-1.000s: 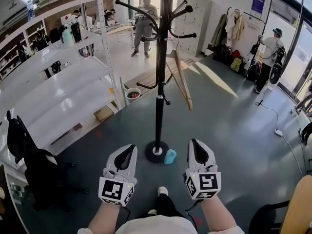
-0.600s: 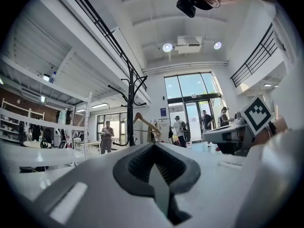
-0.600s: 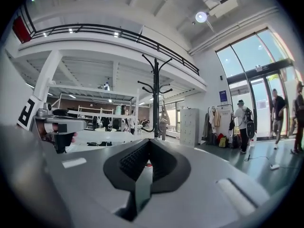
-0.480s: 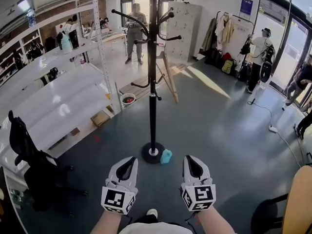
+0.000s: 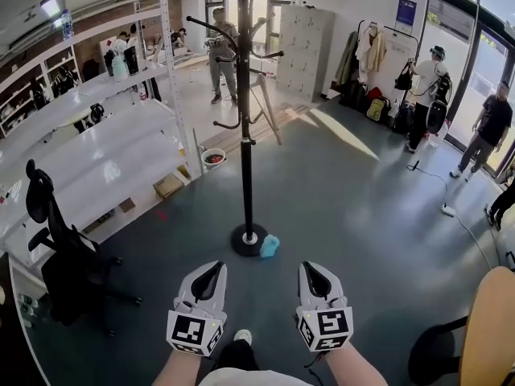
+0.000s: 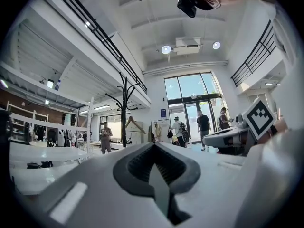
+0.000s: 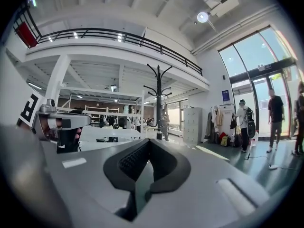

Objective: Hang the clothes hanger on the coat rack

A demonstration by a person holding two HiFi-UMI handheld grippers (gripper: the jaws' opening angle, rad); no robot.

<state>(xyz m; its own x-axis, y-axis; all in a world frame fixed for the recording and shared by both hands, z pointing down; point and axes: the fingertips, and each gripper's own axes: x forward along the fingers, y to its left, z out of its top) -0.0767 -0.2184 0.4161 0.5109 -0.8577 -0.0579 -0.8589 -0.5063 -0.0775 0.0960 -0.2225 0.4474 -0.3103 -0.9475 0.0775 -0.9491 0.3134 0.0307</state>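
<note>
1. Left gripper (image 5: 211, 267): its own view shows the jaws brought together at the tips (image 6: 154, 147), with nothing between them.
2. Right gripper (image 5: 310, 267): the same, jaws closed on each other (image 7: 148, 142) and empty.
3. Both grippers are held low and level, side by side, pointing forward over bare floor (image 5: 362, 215).
4. The coat rack (image 5: 244, 135) stands straight ahead and well apart from both grippers. Its pole is upright, and its round base lines up with the gap between the two grippers, a little towards the left one.
5. The wooden hanger (image 5: 269, 111) is up on the rack, just right of the pole. It seems to hang from one of the side hooks, its arms sloping down and away. It is too small in the head view for me to confirm the hook is fully seated.
6. The left gripper view shows the same thing: the hanger (image 6: 135, 124) sits just beside the rack (image 6: 124, 113), above the jaw line.
7. In the right gripper view the rack (image 7: 158, 103) is dead ahead, but I can't pick the hanger out there.
8. A small blue object (image 5: 269, 246) sits just beside the base, on its right.
9. My judgement: the hanging looks done. Neither gripper is clearly the nearer, and any re-seating would mean reaching forward and up, well above where the jaws are now.
</note>
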